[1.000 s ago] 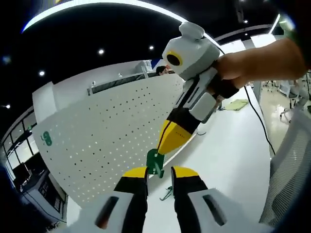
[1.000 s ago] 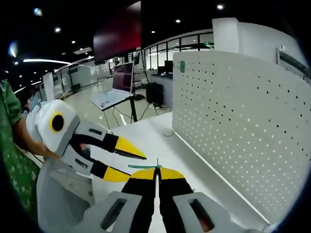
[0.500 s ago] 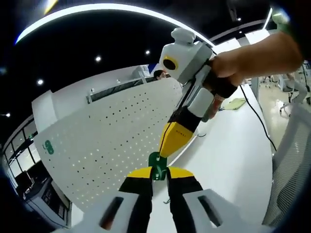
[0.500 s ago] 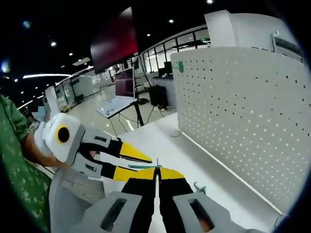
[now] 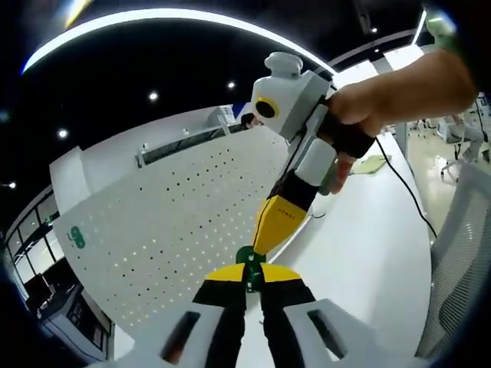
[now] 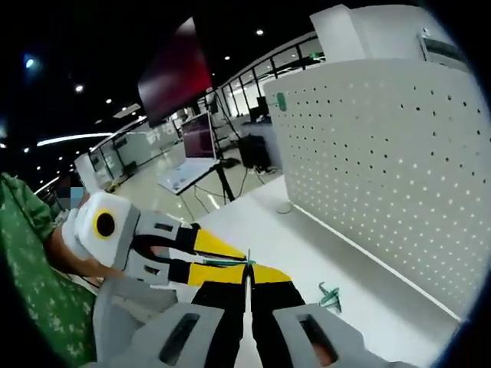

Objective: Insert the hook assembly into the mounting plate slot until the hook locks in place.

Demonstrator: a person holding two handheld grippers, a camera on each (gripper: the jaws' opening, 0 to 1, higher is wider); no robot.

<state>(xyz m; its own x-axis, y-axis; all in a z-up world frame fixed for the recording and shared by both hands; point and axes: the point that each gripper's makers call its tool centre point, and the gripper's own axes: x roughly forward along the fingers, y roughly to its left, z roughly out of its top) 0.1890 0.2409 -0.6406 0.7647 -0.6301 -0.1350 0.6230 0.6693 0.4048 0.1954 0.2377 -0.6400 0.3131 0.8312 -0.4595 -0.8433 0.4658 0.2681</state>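
The green hook (image 5: 248, 259) sits at the very tips of both grippers, pinched between them in mid-air above the white desk (image 5: 360, 253). The right gripper (image 6: 247, 270) has its jaws pressed together on the hook's thin edge, which shows as a green sliver running leftward from its tips. The left gripper (image 5: 249, 274) meets it from the opposite side; its jaws have drawn in from a clear gap a second ago to near-touching around the hook's lower part, though whether they truly grip it I cannot tell.

The white pegboard (image 6: 383, 153) stands ahead and to the right of the right jaws, well apart from the hook. A second green hook (image 6: 330, 296) lies on the desk just right of the right jaws. The coming move, I judge, is a handover before carrying the hook toward the board.
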